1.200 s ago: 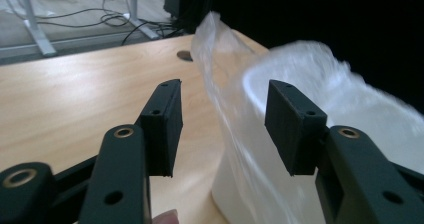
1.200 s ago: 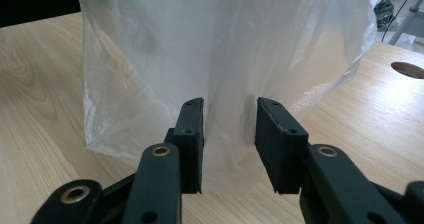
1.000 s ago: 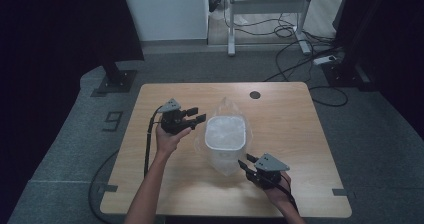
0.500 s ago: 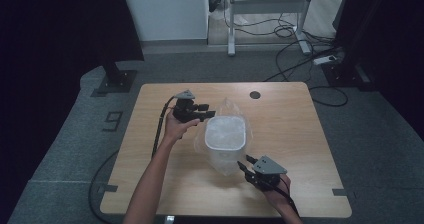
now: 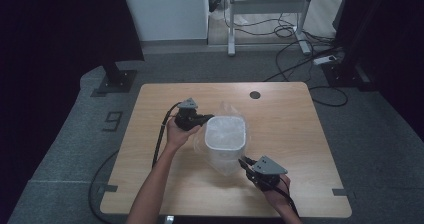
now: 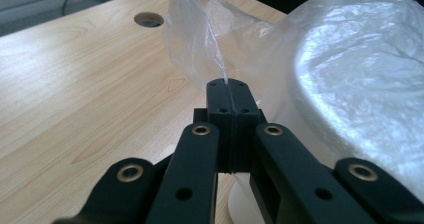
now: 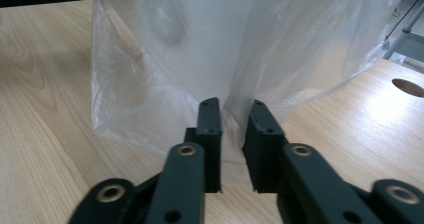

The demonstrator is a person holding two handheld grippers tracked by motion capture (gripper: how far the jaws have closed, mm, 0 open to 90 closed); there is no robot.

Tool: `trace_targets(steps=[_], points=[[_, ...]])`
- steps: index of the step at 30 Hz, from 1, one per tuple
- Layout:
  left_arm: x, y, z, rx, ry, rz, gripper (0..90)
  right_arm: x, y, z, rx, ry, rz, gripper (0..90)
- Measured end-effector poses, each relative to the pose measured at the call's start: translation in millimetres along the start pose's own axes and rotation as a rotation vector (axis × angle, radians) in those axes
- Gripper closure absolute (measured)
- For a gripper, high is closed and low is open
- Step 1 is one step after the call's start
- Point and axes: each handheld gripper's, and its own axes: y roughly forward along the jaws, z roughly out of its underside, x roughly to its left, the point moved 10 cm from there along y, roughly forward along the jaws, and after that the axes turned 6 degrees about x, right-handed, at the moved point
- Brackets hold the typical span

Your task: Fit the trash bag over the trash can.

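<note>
A white bin (image 5: 226, 136) stands mid-table with a clear plastic bag (image 5: 220, 110) draped over it. My left gripper (image 5: 203, 119) is at the bin's far left corner. In the left gripper view its jaws (image 6: 227, 91) have just closed and pinch a raised flap of the bag (image 6: 200, 39). My right gripper (image 5: 244, 162) touches the bin's near right side. Its jaws (image 7: 235, 116) have just been closing, and a gathered fold of the bag (image 7: 165, 59) is squeezed between them.
The wooden table (image 5: 295, 119) has a round cable hole (image 5: 255, 94) near its far edge. Cables trail from both grippers toward the table's front. On the floor beyond stand a metal stand (image 5: 265, 6) and loose cords.
My left gripper moved right and slightly down to the bin's corner and shut on the bag's flap. The right hand stayed put while its jaws narrowed on the bag.
</note>
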Motion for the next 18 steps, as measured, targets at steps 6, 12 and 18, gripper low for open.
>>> trace_targets(steps=[6, 12, 18], points=[[-2.7, -1.2, 2.1, -0.015, 0.01, -0.011, 90.0, -2.4, -1.8, 0.6, -0.004, 0.008, 0.002, 88.1], [-0.2, -2.6, 8.8, -0.043, -0.011, 0.0, 90.0, -5.8, -0.1, 7.8, 0.013, 0.018, 0.001, 89.1], [0.7, 0.3, 14.1, -0.055, -0.015, -0.003, 90.0, -7.6, 1.8, 10.7, 0.02, 0.017, 0.003, 89.1]])
